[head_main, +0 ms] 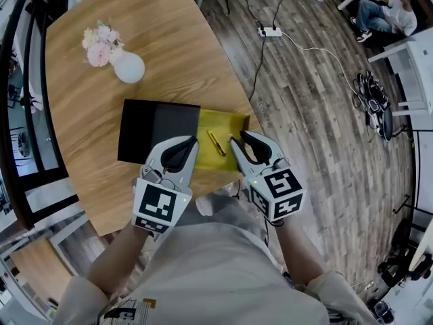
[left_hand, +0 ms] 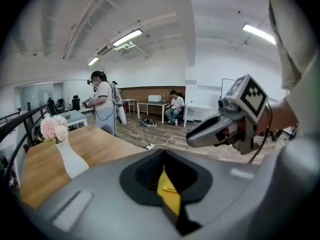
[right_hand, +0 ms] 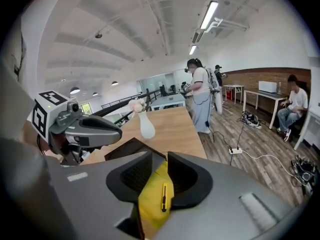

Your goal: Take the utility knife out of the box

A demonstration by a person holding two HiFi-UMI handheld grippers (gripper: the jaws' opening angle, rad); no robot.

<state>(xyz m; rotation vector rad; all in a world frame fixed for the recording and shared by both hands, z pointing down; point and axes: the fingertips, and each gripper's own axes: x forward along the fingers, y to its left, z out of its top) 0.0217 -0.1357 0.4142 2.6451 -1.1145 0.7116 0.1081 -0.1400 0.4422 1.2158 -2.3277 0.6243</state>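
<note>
We note the utility knife (head_main: 216, 143) in the box (head_main: 233, 122), just ahead of the right gripper (head_main: 238, 139). Its long axis runs roughly along that gripper's reach, jaws apart and empty. The left gripper (head_main: 192, 142) is closed and empty.

Box (head_main: 197, 124) on surface (head_main: 81, 114), toward near edge: lid half (head_main: 152, 131) left, tray half (head_main: 230, 124) right. Utility knife (head_main: 216, 143) in tray half. Vase (head_main: 128, 67) behind box, well apart, toward surface's left. Left gripper (head_main: 186, 144) over box's near edge, left of utility knife. Right gripper (head_main: 238, 139) over tray half, just right of utility knife. Power strip (head_main: 270, 31) on floor (head_main: 318, 114), right of surface.
</note>
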